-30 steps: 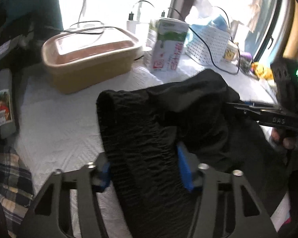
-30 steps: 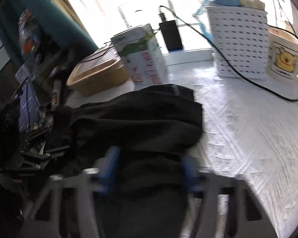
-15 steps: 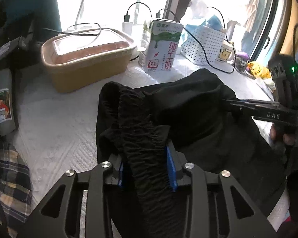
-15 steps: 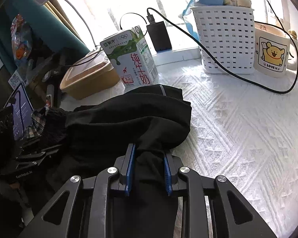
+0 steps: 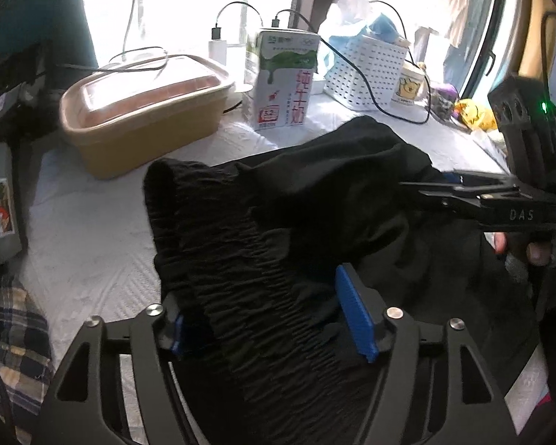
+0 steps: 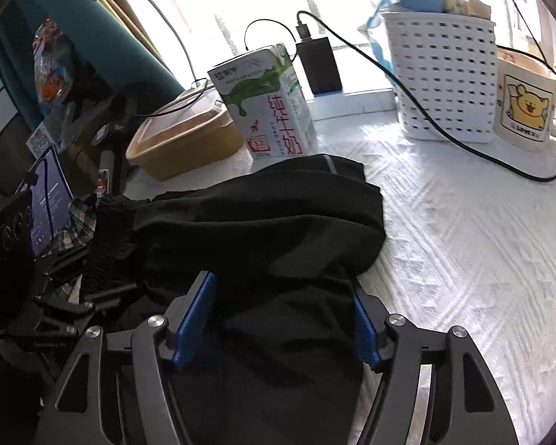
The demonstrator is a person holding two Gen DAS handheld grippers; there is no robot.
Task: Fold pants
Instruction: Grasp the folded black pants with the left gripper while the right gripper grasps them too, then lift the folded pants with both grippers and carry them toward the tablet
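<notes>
The black pants (image 5: 315,204) lie bunched on the white textured cloth (image 5: 92,244), the gathered elastic waistband (image 5: 218,244) toward the left. My left gripper (image 5: 270,319) is open, its blue pads either side of the waistband. My right gripper (image 6: 281,319) is open over the other end of the pants (image 6: 263,230), its jaws wide apart. The right gripper also shows from the side in the left wrist view (image 5: 463,193), at the pants' right edge.
A tan lidded container (image 5: 141,111), a milk carton (image 5: 285,81), a white perforated basket (image 5: 367,70) and a bear mug (image 6: 526,111) stand along the window side. A black cable (image 6: 463,141) crosses the cloth. Plaid fabric (image 5: 11,333) lies at the left.
Both grippers were shut on the pants half a second ago and have opened. The fabric has dropped back onto the cloth between the jaws.
</notes>
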